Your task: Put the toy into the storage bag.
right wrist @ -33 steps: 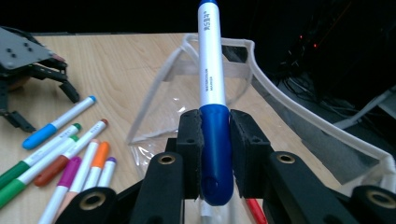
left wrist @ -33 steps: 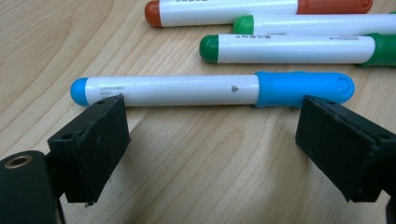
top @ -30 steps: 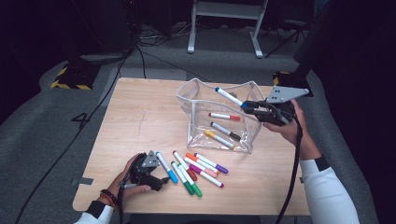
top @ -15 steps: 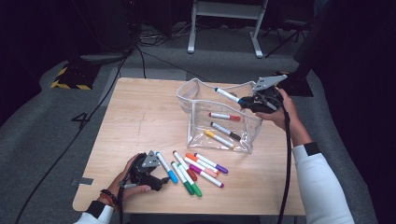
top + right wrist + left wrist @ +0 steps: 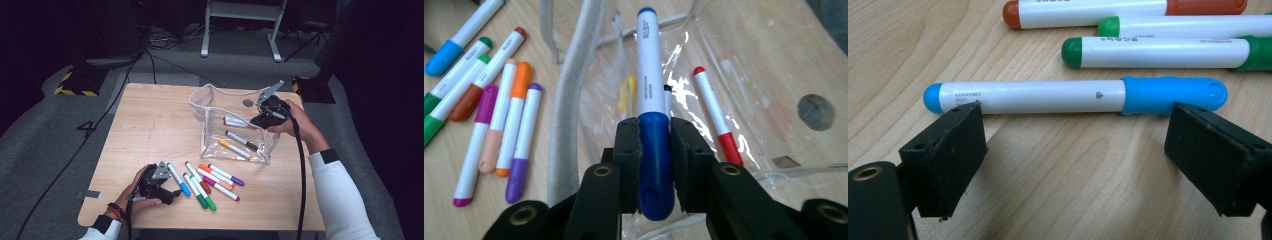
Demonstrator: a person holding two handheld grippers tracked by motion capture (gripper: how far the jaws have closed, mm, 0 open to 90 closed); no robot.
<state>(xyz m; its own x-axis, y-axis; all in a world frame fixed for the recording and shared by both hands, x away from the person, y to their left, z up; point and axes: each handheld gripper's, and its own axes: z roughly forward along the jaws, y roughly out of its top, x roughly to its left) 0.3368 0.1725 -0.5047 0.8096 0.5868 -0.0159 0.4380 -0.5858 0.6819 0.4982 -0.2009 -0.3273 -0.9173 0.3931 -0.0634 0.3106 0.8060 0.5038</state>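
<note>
A clear plastic pouch stands open at the table's middle right, with a yellow marker, a black-capped one and a red one inside. My right gripper is at the pouch's right rim, shut on a dark blue marker whose tip points into the opening. My left gripper rests on the table near the front edge. Its jaws stand open, one near each end of a light blue marker lying just beyond them, without touching it.
Several loose markers lie right of my left gripper: green, orange, purple and pink among them. The wooden table has bare room at its left and back. Cables and a metal stand are on the floor beyond.
My right gripper has moved left and down with the dark blue marker, from beside the pouch's right end to its rim. The left gripper has stayed put.
</note>
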